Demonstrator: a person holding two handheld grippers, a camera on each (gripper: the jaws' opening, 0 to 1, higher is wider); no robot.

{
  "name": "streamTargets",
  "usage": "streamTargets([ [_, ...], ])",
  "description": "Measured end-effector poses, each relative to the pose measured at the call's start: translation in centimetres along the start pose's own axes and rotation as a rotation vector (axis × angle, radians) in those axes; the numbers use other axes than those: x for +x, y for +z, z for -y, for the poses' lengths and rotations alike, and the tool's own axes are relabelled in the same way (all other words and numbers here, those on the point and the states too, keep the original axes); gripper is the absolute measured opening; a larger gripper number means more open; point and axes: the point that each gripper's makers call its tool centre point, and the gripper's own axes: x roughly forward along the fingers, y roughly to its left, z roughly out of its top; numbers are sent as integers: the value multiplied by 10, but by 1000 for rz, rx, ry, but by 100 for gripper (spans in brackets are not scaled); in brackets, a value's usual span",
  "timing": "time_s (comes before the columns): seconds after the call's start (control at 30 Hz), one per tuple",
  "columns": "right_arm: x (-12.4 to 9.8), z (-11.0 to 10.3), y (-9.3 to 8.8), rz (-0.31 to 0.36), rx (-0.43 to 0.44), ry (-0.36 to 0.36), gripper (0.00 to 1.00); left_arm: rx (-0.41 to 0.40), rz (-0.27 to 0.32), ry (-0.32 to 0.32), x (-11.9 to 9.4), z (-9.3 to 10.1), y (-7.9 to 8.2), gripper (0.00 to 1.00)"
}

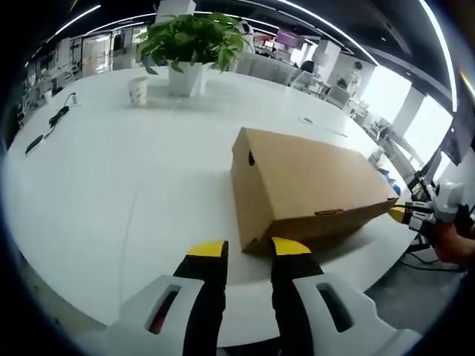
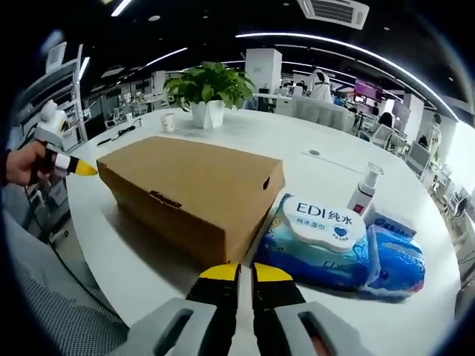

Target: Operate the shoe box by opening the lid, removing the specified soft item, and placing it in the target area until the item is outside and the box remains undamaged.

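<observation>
Sitting shut at mid-frame in both views, the box (image 1: 308,189) waits on the white table (image 1: 111,193), lid down.

Left gripper (image 1: 249,248) rises from the bottom of its view, yellow tips spread with a gap, just short of the box's near corner. Right gripper (image 2: 246,273), bottom centre of the right gripper view, has its jaws pressed nearly together, holding nothing, near the box's end. A blue wipes pack (image 2: 341,248) lies touching the box on its right, a spray bottle (image 2: 364,189) behind it. A plant (image 2: 209,89) and cup (image 2: 168,122) stand at upper left. The other gripper's yellow tip shows at far left there.
</observation>
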Motion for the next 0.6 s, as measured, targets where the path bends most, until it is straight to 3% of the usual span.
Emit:
streamTargets([
  [0.13, -6, 11, 3, 7, 20, -9, 4, -7, 14, 6, -3, -2, 6, 21],
  [0.33, -18, 26, 26, 60, 73, -19, 9, -19, 45, 6, -8, -1, 21, 24],
  [0.6, -17, 12, 57, 120, 128, 68, 21, -32, 70, -43, -5, 14, 38, 31],
])
